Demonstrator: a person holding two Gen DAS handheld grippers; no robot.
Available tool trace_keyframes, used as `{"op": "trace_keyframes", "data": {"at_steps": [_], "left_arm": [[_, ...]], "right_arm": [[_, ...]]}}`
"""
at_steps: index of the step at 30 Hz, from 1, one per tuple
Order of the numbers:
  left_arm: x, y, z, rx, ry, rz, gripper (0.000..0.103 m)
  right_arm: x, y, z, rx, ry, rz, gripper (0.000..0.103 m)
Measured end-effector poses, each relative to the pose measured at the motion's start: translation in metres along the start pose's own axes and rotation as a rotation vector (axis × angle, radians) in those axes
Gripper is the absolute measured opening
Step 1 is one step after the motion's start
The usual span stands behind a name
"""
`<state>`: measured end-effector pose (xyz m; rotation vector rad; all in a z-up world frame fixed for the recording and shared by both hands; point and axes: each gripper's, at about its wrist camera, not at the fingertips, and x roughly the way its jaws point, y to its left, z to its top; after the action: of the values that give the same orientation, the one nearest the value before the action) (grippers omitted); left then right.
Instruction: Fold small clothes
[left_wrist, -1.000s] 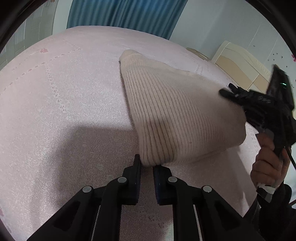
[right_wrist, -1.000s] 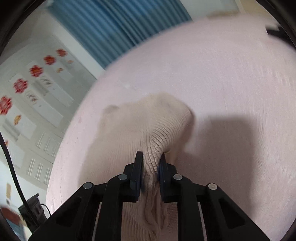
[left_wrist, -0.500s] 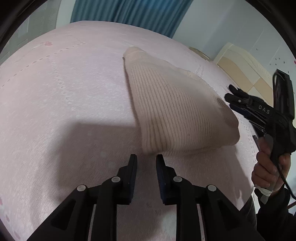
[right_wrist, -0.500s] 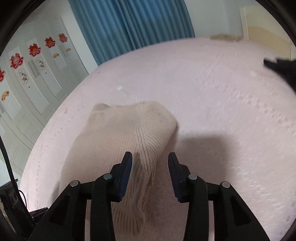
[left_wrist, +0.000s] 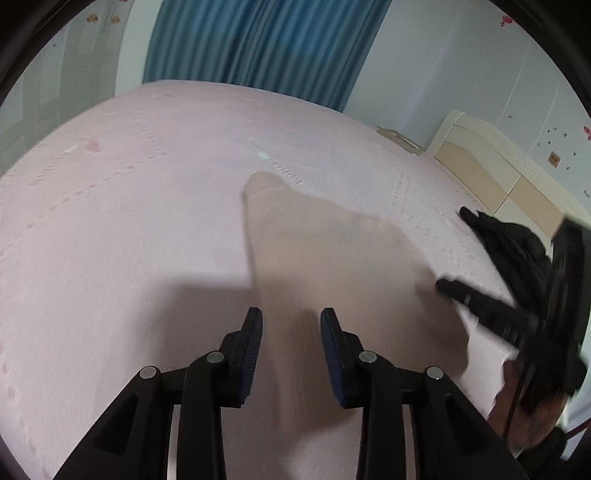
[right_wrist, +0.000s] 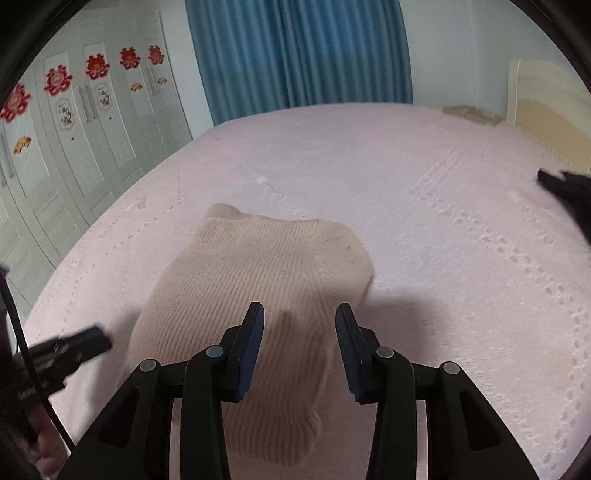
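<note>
Folded beige knit garment (right_wrist: 266, 273) lies flat on the pink bedspread (right_wrist: 443, 221), w/ both tools hovering over its near edge, jaws apart and gripping nothing. Right gripper (right_wrist: 300, 332) sits directly above the cloth's near end; the knit runs lengthwise away from it toward the blue curtain (right_wrist: 295, 51) and white wardrobe (right_wrist: 74, 122). Left gripper (left_wrist: 291, 332) hangs over the opposite side, the garment (left_wrist: 332, 266) stretching ahead and to its right, blurred in that view. Long axis looks roughly in line w/ the right tool, so any next fold probably starts there; right seems marginally nearer.
</note>
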<state>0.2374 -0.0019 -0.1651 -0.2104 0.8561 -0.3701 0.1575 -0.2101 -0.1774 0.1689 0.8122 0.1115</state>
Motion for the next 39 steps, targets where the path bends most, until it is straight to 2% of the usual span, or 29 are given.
{"op": "trace_keyframes", "data": {"at_steps": [2, 5, 6, 9, 13, 16, 21, 25, 39], "left_arm": [[0.015, -0.006, 0.016, 0.007, 0.005, -0.031, 0.030], [0.037, -0.013, 0.025, 0.057, 0.017, -0.001, 0.026], [0.047, -0.013, 0.024, 0.072, 0.038, 0.011, 0.026], [0.054, -0.010, 0.016, 0.091, 0.019, 0.010, 0.026], [0.053, -0.005, 0.009, 0.098, -0.012, 0.001, 0.026], [0.054, -0.008, 0.004, 0.116, -0.035, 0.025, 0.026], [0.055, -0.013, -0.003, 0.127, -0.060, 0.046, 0.026], [0.054, -0.011, -0.002, 0.121, -0.059, 0.040, 0.026], [0.052, -0.006, -0.005, 0.092, -0.061, 0.032, 0.026]], "right_arm": [[0.006, 0.001, 0.003, 0.003, -0.002, 0.003, 0.040], [0.022, -0.005, 0.009, 0.008, 0.013, -0.001, 0.040], [0.026, -0.006, 0.009, 0.008, 0.020, -0.003, 0.038], [0.045, -0.012, 0.010, -0.011, 0.058, -0.007, 0.034], [0.058, -0.015, 0.004, -0.058, 0.062, 0.015, 0.034], [0.060, -0.007, -0.002, -0.115, 0.048, -0.016, 0.034], [0.065, -0.014, -0.002, -0.074, 0.067, 0.007, 0.034], [0.066, -0.010, -0.004, -0.087, 0.057, -0.019, 0.034], [0.065, -0.008, -0.005, -0.080, 0.058, -0.027, 0.035]]}}
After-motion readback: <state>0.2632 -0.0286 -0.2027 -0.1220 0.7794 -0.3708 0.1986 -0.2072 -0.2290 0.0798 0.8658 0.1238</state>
